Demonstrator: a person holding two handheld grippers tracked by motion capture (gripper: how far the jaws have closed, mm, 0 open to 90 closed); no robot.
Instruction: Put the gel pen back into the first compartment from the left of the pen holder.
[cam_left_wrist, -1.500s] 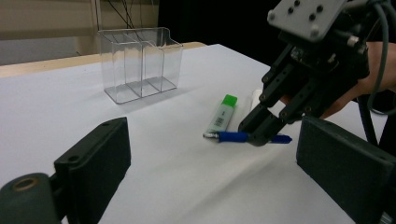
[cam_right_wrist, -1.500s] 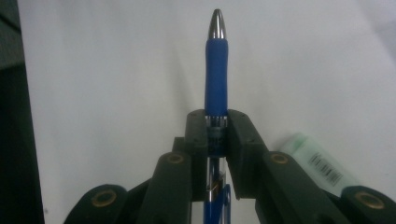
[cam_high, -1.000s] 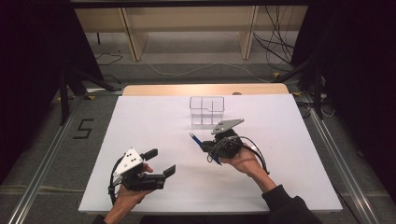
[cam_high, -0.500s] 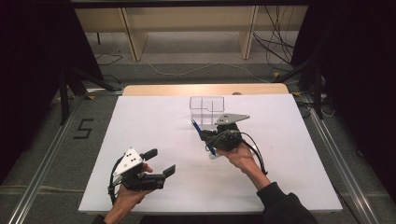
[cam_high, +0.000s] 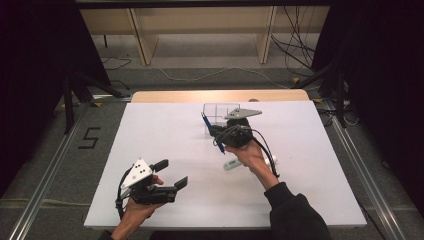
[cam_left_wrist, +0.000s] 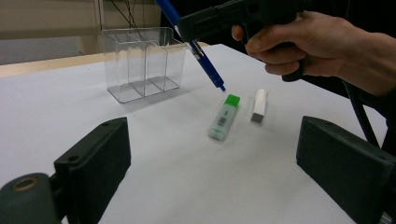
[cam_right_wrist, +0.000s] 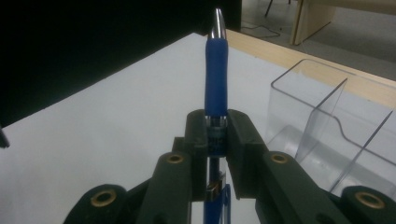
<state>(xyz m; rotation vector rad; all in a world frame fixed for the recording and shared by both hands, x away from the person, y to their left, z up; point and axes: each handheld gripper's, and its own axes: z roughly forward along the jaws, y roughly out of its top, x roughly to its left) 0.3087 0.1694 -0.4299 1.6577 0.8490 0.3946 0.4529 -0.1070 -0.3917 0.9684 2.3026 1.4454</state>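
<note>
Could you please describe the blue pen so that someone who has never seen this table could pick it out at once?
Start at the white table and find the clear plastic organizer near its far edge. Just beside it, the right gripper is clamped on the blue pen. It is the one item lifted off the table, long and dark blue, unlike the green-capped highlighter and small white eraser lying flat.

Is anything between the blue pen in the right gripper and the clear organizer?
Nothing visible. The right gripper is shut on the blue pen, held above the table right beside the clear organizer, whose open compartments look empty. The green highlighter and white eraser lie on the near side, off that path.
</note>
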